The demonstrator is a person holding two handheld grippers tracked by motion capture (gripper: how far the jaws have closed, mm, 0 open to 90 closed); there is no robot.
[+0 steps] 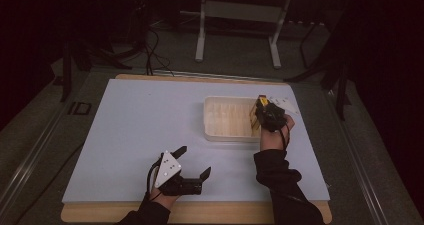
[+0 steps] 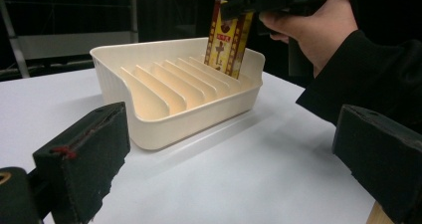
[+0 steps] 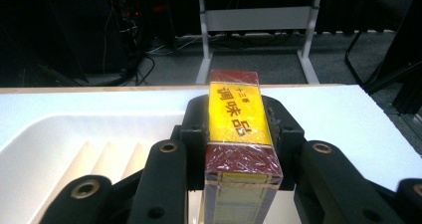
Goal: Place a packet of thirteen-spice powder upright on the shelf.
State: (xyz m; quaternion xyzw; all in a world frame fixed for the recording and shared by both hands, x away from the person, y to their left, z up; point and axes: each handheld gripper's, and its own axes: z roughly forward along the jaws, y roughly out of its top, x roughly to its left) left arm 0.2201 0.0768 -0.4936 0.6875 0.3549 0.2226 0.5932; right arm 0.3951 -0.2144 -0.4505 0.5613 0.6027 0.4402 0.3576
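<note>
While the right gripper (image 1: 261, 116) clamps the yellow-red box (image 2: 228, 38) upright in the slotted tray's (image 2: 149, 129) end slot | tray near the table's (image 1: 130, 130) far right corner | left gripper (image 1: 192, 161) released, empty, by the near edge.

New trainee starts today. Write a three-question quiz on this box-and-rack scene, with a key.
1. True or false: the right gripper is shut on the yellow and red box.
2. Which part of the white slotted rack does the box enter? A) the end slot nearest the right hand B) the middle slot C) the end slot farthest from it
3. Fill in: the left gripper rests on the white table with its fingers ____.

Key: 1 true. 2 A. 3 open, holding nothing.
</note>
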